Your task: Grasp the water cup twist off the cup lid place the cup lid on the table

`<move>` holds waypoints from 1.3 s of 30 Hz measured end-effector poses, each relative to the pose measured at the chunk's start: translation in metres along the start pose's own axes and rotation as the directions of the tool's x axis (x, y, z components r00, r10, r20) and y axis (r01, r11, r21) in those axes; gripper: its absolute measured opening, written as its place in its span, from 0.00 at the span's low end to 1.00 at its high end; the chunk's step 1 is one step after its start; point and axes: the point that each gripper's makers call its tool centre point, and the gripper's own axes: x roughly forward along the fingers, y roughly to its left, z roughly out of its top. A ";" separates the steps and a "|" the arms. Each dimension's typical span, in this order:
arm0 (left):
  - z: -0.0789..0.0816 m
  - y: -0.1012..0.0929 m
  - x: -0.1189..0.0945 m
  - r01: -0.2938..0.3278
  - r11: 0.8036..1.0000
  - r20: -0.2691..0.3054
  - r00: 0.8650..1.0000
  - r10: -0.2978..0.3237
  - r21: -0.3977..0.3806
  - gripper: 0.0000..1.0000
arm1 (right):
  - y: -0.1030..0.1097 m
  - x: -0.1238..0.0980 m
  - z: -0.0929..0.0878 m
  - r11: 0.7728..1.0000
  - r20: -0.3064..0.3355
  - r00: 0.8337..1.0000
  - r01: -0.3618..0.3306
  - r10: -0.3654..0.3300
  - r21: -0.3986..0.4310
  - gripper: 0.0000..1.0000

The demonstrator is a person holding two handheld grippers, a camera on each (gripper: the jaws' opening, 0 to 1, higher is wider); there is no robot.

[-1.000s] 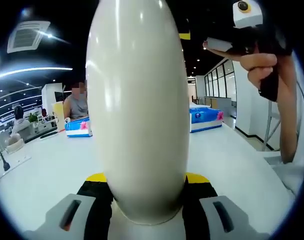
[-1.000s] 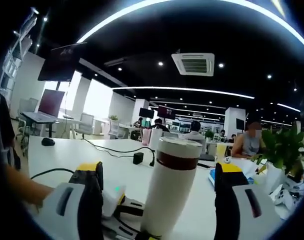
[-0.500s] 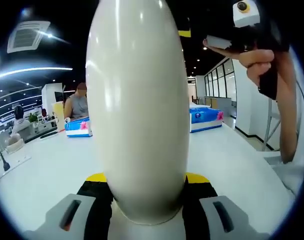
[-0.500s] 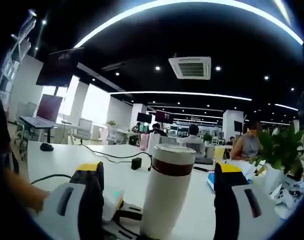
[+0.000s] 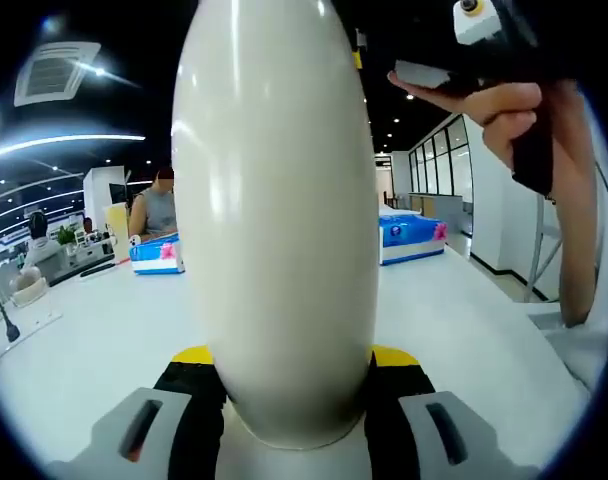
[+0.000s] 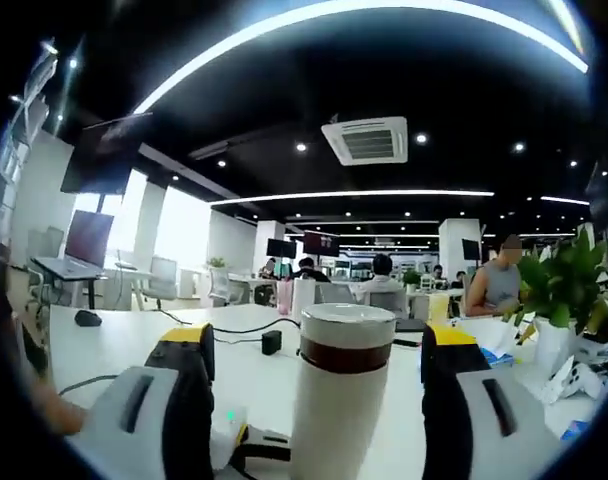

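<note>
We see a wide white bench (image 5: 464,330) running through an open office, and on it stands the water cup (image 5: 274,220), a tall cream-white cylinder that looms large in the left gripper view. The left hand-held gripper (image 5: 284,400) has its two jaws pressed against the base of the cup, one on each side, so it is clamped on the cup. In the right gripper view we see the same water cup (image 6: 339,400) upright, with a dark red band under its white cup lid (image 6: 347,325), which sits on top of the cup. The right hand-held gripper (image 6: 319,380) has its jaws spread wide, one on each side of the cup's upper part and apart from it, holding nothing. In the left gripper view we see a hand (image 5: 509,110) at upper right gripping the other tool above the cup. Farther back on the bench lie a blue box (image 5: 409,238) and a smaller blue box (image 5: 156,254). In the right gripper view a green plant (image 6: 564,290) stands at right and a black cable (image 6: 224,328) trails across the bench.
</note>
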 end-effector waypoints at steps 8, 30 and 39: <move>0.000 0.000 0.000 0.000 1.000 0.000 1.000 0.000 0.000 0.55 | -0.007 0.000 0.000 1.000 -0.004 1.000 0.019 -0.018 0.010 0.83; 0.001 -0.001 0.000 0.003 1.000 0.000 1.000 -0.003 -0.001 0.55 | -0.003 0.002 0.003 0.999 -0.066 0.997 -0.038 0.037 -0.018 0.86; 0.002 -0.001 0.000 0.002 1.000 -0.002 1.000 -0.002 -0.003 0.55 | -0.009 0.006 0.007 0.997 -0.070 0.997 -0.039 0.035 -0.065 0.75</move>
